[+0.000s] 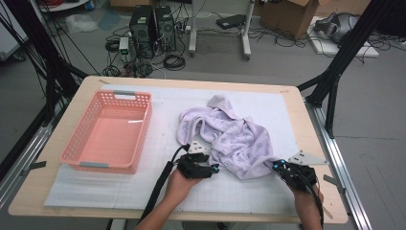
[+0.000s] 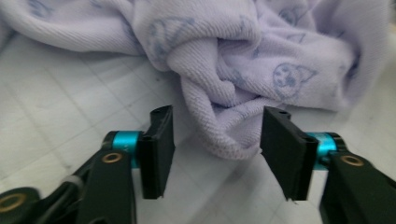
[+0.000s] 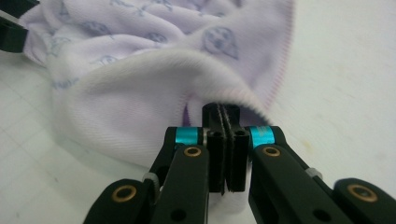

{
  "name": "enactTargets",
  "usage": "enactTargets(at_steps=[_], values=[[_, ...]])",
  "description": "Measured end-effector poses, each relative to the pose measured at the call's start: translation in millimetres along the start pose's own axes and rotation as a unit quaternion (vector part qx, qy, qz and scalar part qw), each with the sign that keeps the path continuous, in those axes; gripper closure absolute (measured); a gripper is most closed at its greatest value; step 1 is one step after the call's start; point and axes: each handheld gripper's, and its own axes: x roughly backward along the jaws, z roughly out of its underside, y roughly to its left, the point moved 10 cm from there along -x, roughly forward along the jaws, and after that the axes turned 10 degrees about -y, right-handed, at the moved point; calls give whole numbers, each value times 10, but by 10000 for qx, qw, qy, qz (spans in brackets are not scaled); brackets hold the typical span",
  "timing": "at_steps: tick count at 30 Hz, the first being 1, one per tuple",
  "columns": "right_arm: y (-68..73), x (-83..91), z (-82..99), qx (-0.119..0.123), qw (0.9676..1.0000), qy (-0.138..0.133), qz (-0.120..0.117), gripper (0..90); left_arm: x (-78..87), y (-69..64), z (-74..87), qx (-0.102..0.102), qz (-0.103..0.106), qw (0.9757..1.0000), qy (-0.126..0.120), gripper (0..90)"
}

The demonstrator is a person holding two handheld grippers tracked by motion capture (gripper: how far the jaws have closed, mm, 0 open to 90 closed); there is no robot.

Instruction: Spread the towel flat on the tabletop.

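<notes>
Right gripper (image 3: 226, 116) clamped on crumpled lilac printed cloth (image 1: 234, 139); left gripper (image 2: 215, 135) parted, cloth fold between, untouched.

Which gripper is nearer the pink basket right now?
Left. The left gripper sits just right of the pink basket, at the cloth; the right gripper is beyond the cloth's far side.

soft ribbed cloth garment (image 1: 230, 136)
</notes>
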Motion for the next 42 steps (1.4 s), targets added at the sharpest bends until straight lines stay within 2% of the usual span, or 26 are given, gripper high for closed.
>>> enactTargets(at_steps=[1, 2, 3, 4, 6, 8, 12, 14, 17, 18, 22, 23, 24, 26, 27, 28, 30, 31, 32, 34, 36, 38, 39, 40, 41, 42], values=[[0, 0, 0, 0, 10000, 0, 0, 895, -21, -16, -21, -83, -33, 10000, -25, 482], [-26, 42, 22, -18, 10000, 4, 33, 895, -44, -53, -19, -99, 91, 9999, 30, 586], [-71, 120, 75, -37, 9999, 57, 116, 895, -63, -68, -16, -298, 78, 9995, 55, 813], [-71, 120, 75, -37, 9999, 57, 116, 895, -61, -64, -25, -425, 5, 9991, 51, 813], [-103, 248, 146, -56, 9997, 107, 205, 895, -1, -45, -52, -168, 64, 9998, -2, 835], [-114, 291, 167, -42, 9997, 115, 221, 895, 123, 18, -76, -41, 53, 9998, -163, 836], [-149, 442, 171, -105, 9996, -20, 243, 881, 511, 286, -54, 130, -127, 9990, -398, 833], [-149, 455, 155, -141, 9996, -81, 234, 868, 564, 331, -48, 151, -171, 9988, -436, 832], [-127, 430, 94, -245, 9992, -218, 223, 767, 809, 536, -37, 239, -375, 9971, -615, 832], [-127, 430, 94, -245, 9992, -218, 223, 767, 809, 536, -37, 239, -375, 9971, -615, 831], [26, 170, 14, -304, 9993, -194, -89, 613, 887, 630, -55, 303, -481, 9959, -701, 831], [87, 71, -18, -250, 9993, -192, -212, 593, 882, 637, -59, 313, -490, 9958, -702, 830], [208, -147, -71, -88, 9993, -70, -361, 523, 873, 643, -60, 312, -497, 9959, -690, 827], [337, -378, -132, -10, 9982, 2, -606, 507, 831, 642, -85, 290, -518, 9957, -708, 825], [337, -378, -132, -10, 9982, 2, -606, 507, 831, 642, -85, 290, -518, 9957, -708, 824], [436, -600, -173, -41, 9966, 96, -816, 495, 809, 628, -99, 255, -520, 9957, -724, 824], [475, -703, -187, -13, 9960, 143, -887, 488, 763, 618, -105, 211, -522, 9960, -695, 824], [526, -869, -195, 41, 9952, 251, -944, 489, 741, 624, -103, 183, -525, 9963, -655, 825], [534, -940, -182, 52, 9948, 331, -959, 501, 717, 633, -106, 214, -544, 9960, -677, 825], [522, -1018, -162, 43, 9940, 390, -1018, 614, 677, 667, -106, 262, -591, 9954, -708, 825], [451, -1022, -174, -54, 9939, 378, -1039, 860, 643, 705, -98, 279, -638, 9951, -706, 826], [410, -1011, -173, -106, 9936, 390, -1059, 873, 607, 736, -104, 329, -690, 9942, -762, 826], [256, -988, -189, -126, 9962, 298, -814, 880, 592, 751, -112, 350, -734, 9934, -806, 826], [167, -966, -207, -235, 9973, 206, -671, 881, 556, 772, -136, 338, -817, 9918, -923, 826], [71, -948, -223, -326, 9981, 122, -513, 881, 556, 772, -136, 338, -817, 9918, -923, 825], [71, -948, -223, -326, 9981, 122, -513, 881, 529, 772, -144, 351, -852, 9910, -967, 825]])
